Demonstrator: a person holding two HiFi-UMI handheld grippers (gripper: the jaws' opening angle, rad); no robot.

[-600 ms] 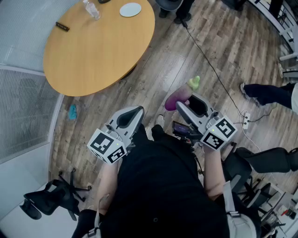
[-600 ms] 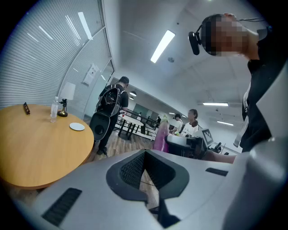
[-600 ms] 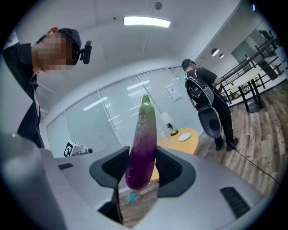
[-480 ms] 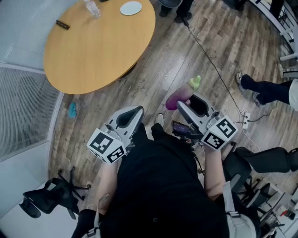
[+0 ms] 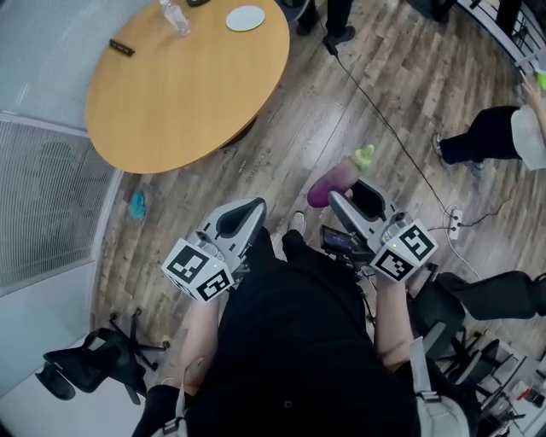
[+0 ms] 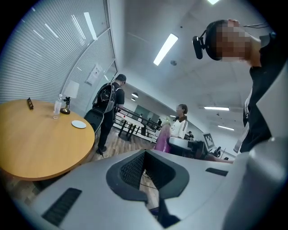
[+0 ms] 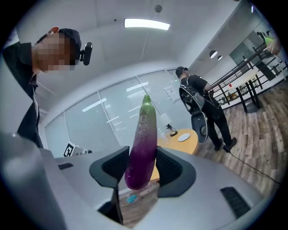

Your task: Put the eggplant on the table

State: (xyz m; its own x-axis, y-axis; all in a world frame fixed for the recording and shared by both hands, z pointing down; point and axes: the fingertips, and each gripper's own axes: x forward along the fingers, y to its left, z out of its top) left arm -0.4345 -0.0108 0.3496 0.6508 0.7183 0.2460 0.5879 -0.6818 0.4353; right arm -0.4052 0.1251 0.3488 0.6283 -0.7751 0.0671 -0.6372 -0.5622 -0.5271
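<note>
- The left gripper (image 5: pixel 243 213) had its jaws brought together with nothing between them. In the left gripper view (image 6: pixel 145 168) the ribbed black pads met in a narrow V.
- The right gripper (image 5: pixel 358 192) had its jaws clamped on the long purple eggplant with a green tip (image 5: pixel 333 181), one black pad on each flank.
- Risk on the left: the round, light wooden table (image 5: pixel 188 85) stood well apart from both grippers, up and to the left in the head view. The carry was therefore likely to be long, and any jolt on the way could loosen the hold.
- Risk in the middle: a thin black cable (image 5: pixel 384 119) ran across the wooden plank floor (image 5: pixel 290 111) ahead of the person. A foot catching it could cause a stumble and a drop.
- Risk on the table's far side: a small white plate (image 5: pixel 245 18) and a clear plastic bottle (image 5: pixel 173 15) stood near the far edge. A careless set-down there could knock them.
- Risk on the right: the pads held only the eggplant's blunt purple end. Its smooth skin and long free length could let it pivot or slide out.
- In the right gripper view the eggplant (image 7: pixel 143 143) stood upright between the two pads, touching both. Its rounded base sat just below them, and most of its body with the green tip reached well beyond the fingertips.
</note>
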